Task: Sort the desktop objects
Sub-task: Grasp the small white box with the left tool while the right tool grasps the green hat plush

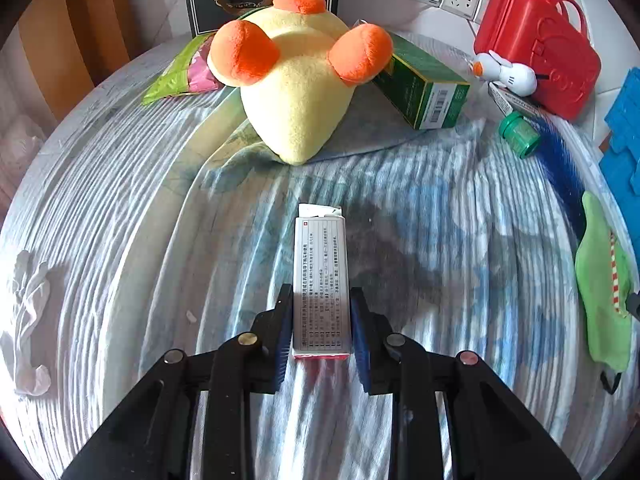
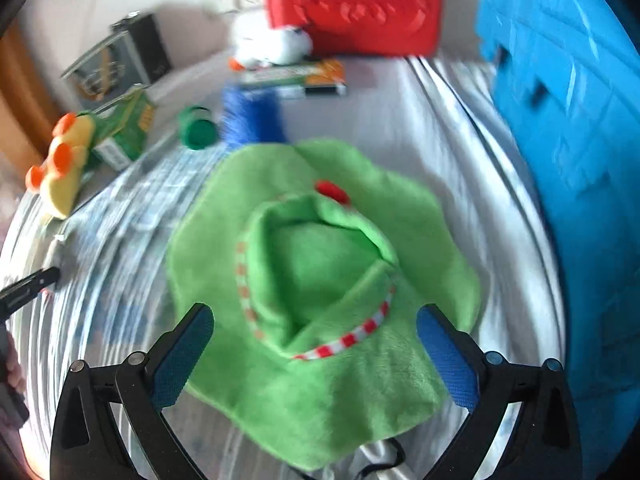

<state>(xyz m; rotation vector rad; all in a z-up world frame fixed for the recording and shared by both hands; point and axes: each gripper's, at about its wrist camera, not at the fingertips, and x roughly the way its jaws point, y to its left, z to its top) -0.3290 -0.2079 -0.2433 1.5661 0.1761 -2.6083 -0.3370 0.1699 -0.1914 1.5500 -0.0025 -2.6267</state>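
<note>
Early in the sort, by the look of it: most objects lie scattered on the striped cloth (image 1: 120, 220), nothing visibly grouped. Left gripper (image 1: 321, 322) is clenched on a small white carton (image 1: 321, 276), pads pressing both long sides, the carton sticking out forward past the fingertips and held above the cloth. So 1 item is in hand, not yet placed. Right gripper (image 2: 314, 344) is released, jaws wide, hovering over a green felt hat (image 2: 320, 280) that lies directly ahead and between the fingers; no contact visible, and the view is blurred. Left to do, judging from here: far ahead of the left gripper sit a yellow plush toy (image 1: 298, 92), a green box (image 1: 424, 88) touching its right side, and a green-pink packet (image 1: 180, 72) on its left. Ahead and to the right are a white duck figure (image 1: 504, 72), a green cap (image 1: 520, 134), a blue brush (image 1: 560, 164) and a red case (image 1: 536, 40). A blue crate (image 2: 560, 120) stands right of the right gripper, possibly the destination; cannot tell. A crumpled white tissue (image 1: 28, 320) lies far left of the left gripper.
</note>
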